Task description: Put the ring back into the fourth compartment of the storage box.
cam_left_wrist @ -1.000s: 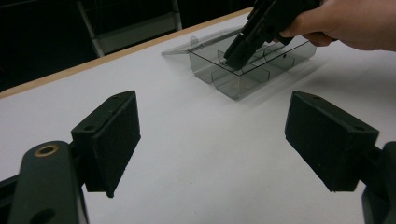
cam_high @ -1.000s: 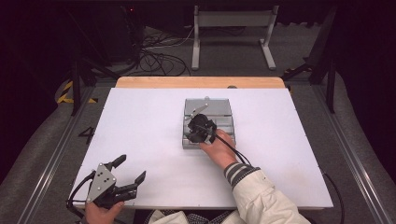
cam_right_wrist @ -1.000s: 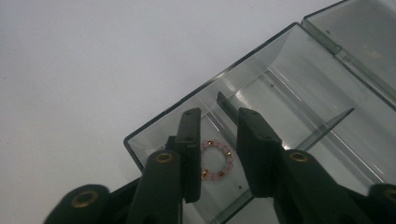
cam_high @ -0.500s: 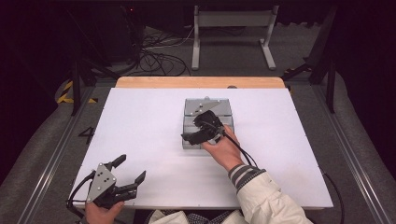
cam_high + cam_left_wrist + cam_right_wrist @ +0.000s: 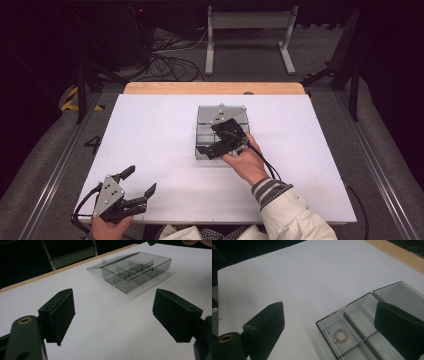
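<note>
A clear grey compartment box [image 5: 202, 132] with its lid laid open stands mid-table; it also appears in the left gripper view [image 5: 135, 272]. In the right gripper view a small pink bead ring [image 5: 340, 336] lies in the near corner compartment of the box [image 5: 362, 322]. My right gripper [image 5: 207, 149] hovers over the box. Its jaws have just been opening and stand open [image 5: 329, 312], with nothing between them. My left gripper [image 5: 140, 180] rests at the table's near left corner, open and empty [image 5: 115, 312].
The white table [image 5: 150, 130] has a wooden strip [image 5: 215, 88] along its far edge. Beyond it, cables [image 5: 165, 65] and a metal stand [image 5: 250, 20] sit on the floor. A striped cuff and pale sleeve [image 5: 285, 210] reach in from the bottom.
The right gripper has lifted off the box and drawn slightly back, and its jaws have spread apart. The left gripper has kept still.
</note>
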Available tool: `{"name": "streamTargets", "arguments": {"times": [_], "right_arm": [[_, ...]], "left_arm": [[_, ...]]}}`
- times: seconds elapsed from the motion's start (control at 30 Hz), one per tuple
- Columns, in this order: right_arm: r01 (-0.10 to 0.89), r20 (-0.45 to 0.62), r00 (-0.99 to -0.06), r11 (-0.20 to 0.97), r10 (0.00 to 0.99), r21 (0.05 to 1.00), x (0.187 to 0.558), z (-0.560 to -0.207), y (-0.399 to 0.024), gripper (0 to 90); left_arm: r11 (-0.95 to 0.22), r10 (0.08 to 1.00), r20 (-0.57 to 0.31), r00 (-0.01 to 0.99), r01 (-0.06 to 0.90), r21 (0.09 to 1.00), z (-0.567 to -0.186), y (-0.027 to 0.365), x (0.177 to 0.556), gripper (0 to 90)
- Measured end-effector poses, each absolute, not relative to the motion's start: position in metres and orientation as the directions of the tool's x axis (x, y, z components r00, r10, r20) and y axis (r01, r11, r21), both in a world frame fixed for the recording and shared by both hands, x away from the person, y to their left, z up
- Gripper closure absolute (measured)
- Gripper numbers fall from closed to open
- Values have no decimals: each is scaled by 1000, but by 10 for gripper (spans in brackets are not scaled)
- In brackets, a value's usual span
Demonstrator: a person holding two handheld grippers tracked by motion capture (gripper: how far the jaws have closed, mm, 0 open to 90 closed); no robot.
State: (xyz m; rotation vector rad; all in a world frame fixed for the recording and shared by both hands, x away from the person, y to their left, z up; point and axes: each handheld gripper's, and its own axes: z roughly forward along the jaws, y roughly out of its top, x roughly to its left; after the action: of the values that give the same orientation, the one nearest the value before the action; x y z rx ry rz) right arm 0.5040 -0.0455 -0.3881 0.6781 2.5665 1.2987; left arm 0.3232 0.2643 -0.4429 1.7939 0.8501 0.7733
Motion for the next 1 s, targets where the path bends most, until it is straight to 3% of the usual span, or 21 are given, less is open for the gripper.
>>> {"name": "streamTargets", "arguments": {"times": [0.47,1.0], "right_arm": [[268,17,-893,500,450,823,493,-381,-52,24],[236,-2,-883,446,470,863,470,-372,-91,10]], "left_arm": [[-285,823,128,554,208,936,-443,264,323,187],[-288,823,133,553,205,935,-443,264,323,187]]}}
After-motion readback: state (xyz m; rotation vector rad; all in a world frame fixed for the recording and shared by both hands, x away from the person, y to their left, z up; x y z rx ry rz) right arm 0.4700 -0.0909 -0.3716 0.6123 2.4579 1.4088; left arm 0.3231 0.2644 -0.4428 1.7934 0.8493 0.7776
